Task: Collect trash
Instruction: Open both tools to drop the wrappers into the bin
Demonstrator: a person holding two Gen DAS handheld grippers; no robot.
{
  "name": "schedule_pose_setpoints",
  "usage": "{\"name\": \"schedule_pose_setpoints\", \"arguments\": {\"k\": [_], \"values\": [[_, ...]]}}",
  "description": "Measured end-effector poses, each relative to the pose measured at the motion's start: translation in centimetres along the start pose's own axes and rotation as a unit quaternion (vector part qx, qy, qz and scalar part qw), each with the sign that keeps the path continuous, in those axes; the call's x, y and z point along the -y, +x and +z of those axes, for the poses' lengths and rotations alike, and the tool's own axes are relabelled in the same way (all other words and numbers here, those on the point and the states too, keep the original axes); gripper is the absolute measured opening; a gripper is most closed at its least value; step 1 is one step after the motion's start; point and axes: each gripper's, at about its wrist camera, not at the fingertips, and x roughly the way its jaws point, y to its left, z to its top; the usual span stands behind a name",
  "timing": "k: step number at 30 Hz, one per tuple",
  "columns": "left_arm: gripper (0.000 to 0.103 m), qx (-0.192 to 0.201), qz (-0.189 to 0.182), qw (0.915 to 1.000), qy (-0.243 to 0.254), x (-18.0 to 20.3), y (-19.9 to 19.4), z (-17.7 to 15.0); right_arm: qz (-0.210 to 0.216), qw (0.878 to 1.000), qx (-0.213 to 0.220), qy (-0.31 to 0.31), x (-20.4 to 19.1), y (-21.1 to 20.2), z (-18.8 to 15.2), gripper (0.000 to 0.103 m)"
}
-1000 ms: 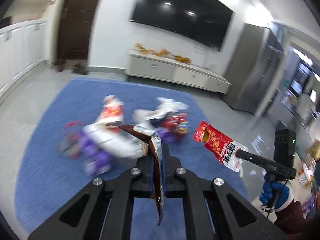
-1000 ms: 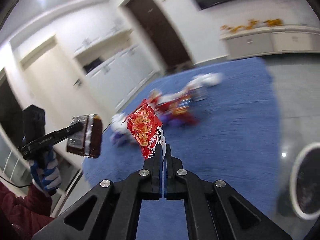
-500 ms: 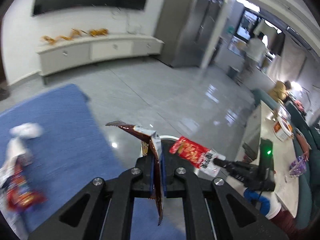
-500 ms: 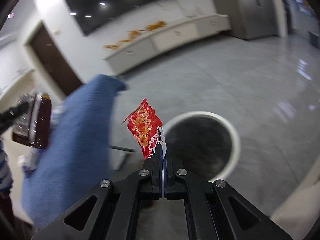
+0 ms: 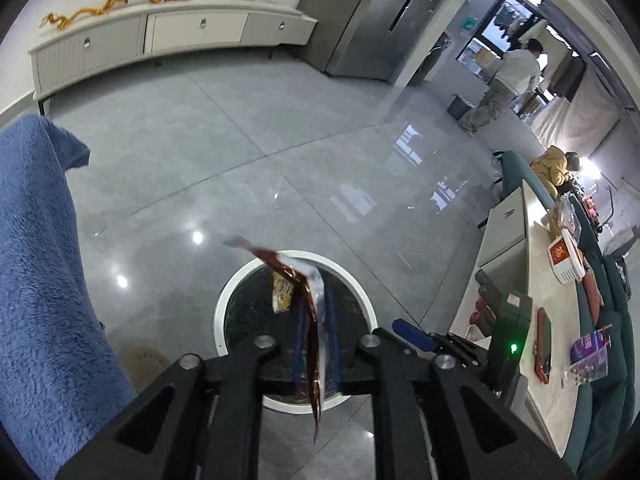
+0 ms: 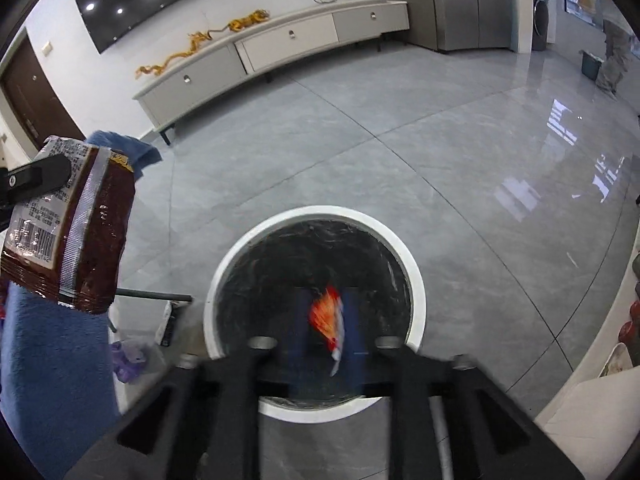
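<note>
Both grippers are held above a round white-rimmed bin [image 6: 314, 216] lined with a black bag, which stands on the grey tiled floor [image 6: 400, 120] at the lower middle of both views.

In the left wrist view, the left gripper [image 5: 316, 340] is seen at the bottom centre with its jaws parted; they have just been opening. A brown snack wrapper [image 5: 306, 320] hangs edge-on between the blue pads, lying close along the left pad and clear of the right one. Whether it is still touched by the left pad cannot be told. In the right wrist view the same wrapper [image 6: 76, 220] is seen at the left edge, its printed back and silver seam facing the camera, with a black finger [image 6: 40, 174] of the left gripper across its top.

The right gripper [image 6: 326, 332] is seen at the bottom centre of its own view, somewhat blurred, with its jaws also apart after having just been opening. A red and orange snack packet [image 6: 326, 316] is seen blurred in the gap between the pads, over the dark mouth of the bin, touched by neither pad as far as can be told.

A blue fleece rug [image 5: 36, 280] fills the left edge of both views. A pale low cabinet [image 6: 280, 44] runs along the far wall at the top. At the right of the left wrist view a white table [image 5: 536, 308] carries small boxes and packets.
</note>
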Motion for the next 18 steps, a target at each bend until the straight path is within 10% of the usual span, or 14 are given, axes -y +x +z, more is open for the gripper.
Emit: {"name": "schedule_pose_setpoints", "arguments": {"k": [3,18], "values": [[0.053,0.006,-0.004,0.9998,-0.017,-0.9,0.0,-0.1,0.002,1.0,-0.002,0.002,-0.3,-0.4,-0.7,0.034],[0.053,0.112,0.011,0.9936,-0.014,-0.5,-11.7,-3.3,0.02,0.997,0.072,0.001,-1.7,-10.3,-1.5,0.037]]}}
